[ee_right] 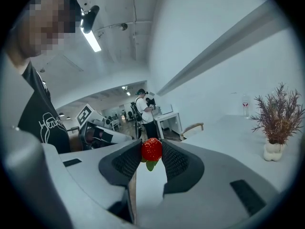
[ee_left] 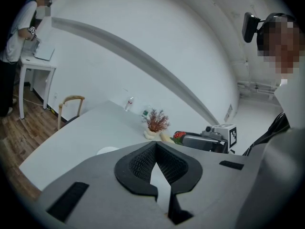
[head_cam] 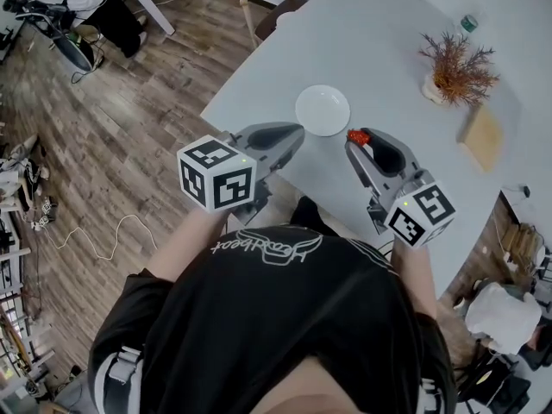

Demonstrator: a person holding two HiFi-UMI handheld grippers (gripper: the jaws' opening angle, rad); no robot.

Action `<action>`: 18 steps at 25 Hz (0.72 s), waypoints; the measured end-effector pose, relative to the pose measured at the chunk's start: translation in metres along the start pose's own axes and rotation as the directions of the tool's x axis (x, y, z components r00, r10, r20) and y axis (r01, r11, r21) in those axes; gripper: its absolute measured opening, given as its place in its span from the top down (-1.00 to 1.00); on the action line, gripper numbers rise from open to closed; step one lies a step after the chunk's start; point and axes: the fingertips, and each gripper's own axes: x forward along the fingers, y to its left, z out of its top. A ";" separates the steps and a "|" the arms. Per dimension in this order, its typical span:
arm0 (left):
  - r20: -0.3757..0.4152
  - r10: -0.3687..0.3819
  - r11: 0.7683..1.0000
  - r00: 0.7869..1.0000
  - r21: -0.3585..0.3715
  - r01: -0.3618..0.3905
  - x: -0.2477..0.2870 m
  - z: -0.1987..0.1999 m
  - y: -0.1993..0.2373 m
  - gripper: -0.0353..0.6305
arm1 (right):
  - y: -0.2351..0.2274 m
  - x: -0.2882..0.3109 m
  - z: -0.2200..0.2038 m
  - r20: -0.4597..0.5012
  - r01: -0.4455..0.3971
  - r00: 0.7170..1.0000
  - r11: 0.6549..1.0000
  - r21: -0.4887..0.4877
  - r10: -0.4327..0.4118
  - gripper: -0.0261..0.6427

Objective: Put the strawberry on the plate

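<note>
Right gripper view shows the right gripper (ee_right: pixel 151 146) clamped on the strawberry (ee_right: pixel 151 150). Its ribbed pads press the red fruit from both sides near the tips, and the green leaves hang free below. Holding it so far out probably leaves room to set it down without the jaws touching the plate. In the head view the fruit is held over the white table (head_cam: pixel 371 33), just beside the near right edge of the empty white plate (head_cam: pixel 323 110) and not yet over it, so the placing step seems close but not done. The left gripper (head_cam: pixel 296 132) hovers near the plate's lower left edge. Its own view shows the jaw tips closed together with nothing between them, so it appears simply parked out of the way. The next move likely calls for a short shift over the plate's middle, a lowering, then a gentle release so the round fruit does not roll off.
</note>
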 end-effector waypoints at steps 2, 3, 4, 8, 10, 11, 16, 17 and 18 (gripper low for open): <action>-0.006 0.006 1.000 1.000 -0.009 -0.006 0.008 0.002 0.008 0.88 | -0.009 0.008 -0.001 -0.009 -0.006 1.000 1.000 0.008 0.006 0.55; -0.009 0.009 1.000 1.000 -0.015 -0.009 0.012 0.002 0.013 0.88 | -0.014 0.012 -0.002 -0.015 -0.009 1.000 1.000 0.012 0.009 0.55; -0.012 0.012 1.000 1.000 -0.021 -0.012 0.015 0.002 0.017 0.88 | -0.017 0.016 -0.003 -0.020 -0.011 1.000 1.000 0.016 0.012 0.55; -0.023 0.024 0.999 0.999 -0.048 -0.025 0.026 0.000 0.034 0.88 | -0.032 0.031 -0.006 -0.043 -0.016 0.999 1.000 0.014 0.016 0.55; -0.029 0.031 0.997 0.999 -0.063 -0.033 0.030 -0.002 0.041 0.88 | -0.037 0.036 -0.007 -0.054 -0.016 0.998 1.000 0.008 0.017 0.55; -0.031 0.034 0.997 0.999 -0.070 -0.037 0.031 -0.003 0.044 0.88 | -0.040 0.039 -0.008 -0.059 -0.017 0.998 1.000 0.005 0.017 0.55; -0.041 0.050 0.994 0.998 -0.098 -0.053 0.037 -0.008 0.058 0.88 | -0.050 0.053 -0.013 -0.078 -0.017 0.997 1.000 0.004 0.017 0.55; -0.043 0.051 0.993 0.998 -0.102 -0.055 0.038 -0.009 0.060 0.88 | -0.052 0.056 -0.014 -0.086 -0.016 0.996 1.000 -0.005 0.015 0.55; -0.045 0.053 0.993 0.998 -0.107 -0.058 0.039 -0.010 0.061 0.88 | -0.054 0.059 -0.016 -0.095 -0.015 0.995 1.000 -0.019 0.013 0.55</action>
